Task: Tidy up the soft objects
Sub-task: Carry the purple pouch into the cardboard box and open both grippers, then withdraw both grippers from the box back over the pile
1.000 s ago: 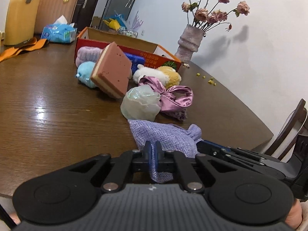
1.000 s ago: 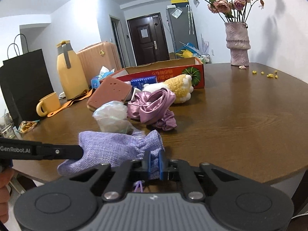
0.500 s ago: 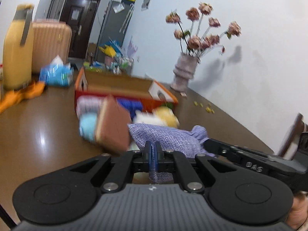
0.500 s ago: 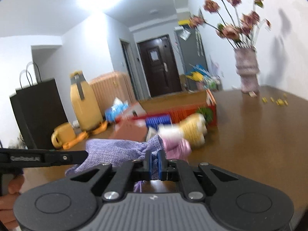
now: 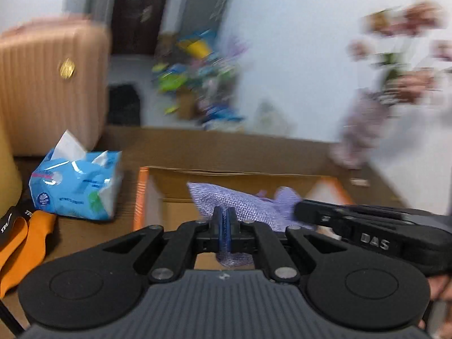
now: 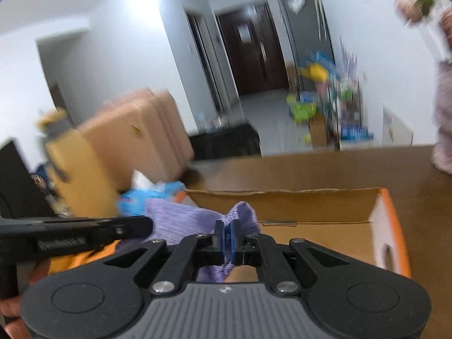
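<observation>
A lilac woven pouch (image 5: pixel 240 203) hangs stretched between my two grippers, above the open cardboard box (image 5: pixel 226 179) with orange sides. My left gripper (image 5: pixel 224 217) is shut on one end of the pouch. My right gripper (image 6: pixel 225 231) is shut on the gathered end of the same pouch (image 6: pixel 180 223). In the left wrist view the right gripper's black body (image 5: pixel 367 231) reaches in from the right. The left gripper's arm (image 6: pixel 70 231) crosses in from the left of the right wrist view. The box interior (image 6: pixel 310 234) looks bare where visible. The other soft toys are out of view.
A blue tissue pack (image 5: pixel 73 183) lies left of the box on the brown table (image 5: pixel 84 231). An orange strap (image 5: pixel 22 237) lies at the left edge. A pink suitcase (image 5: pixel 48 84) stands behind. A vase with flowers (image 5: pixel 361 130) stands at the far right.
Both grippers have carried the lilac pouch up and forward from the table's near side to above the cardboard box. The pile of soft toys has dropped out of view.
</observation>
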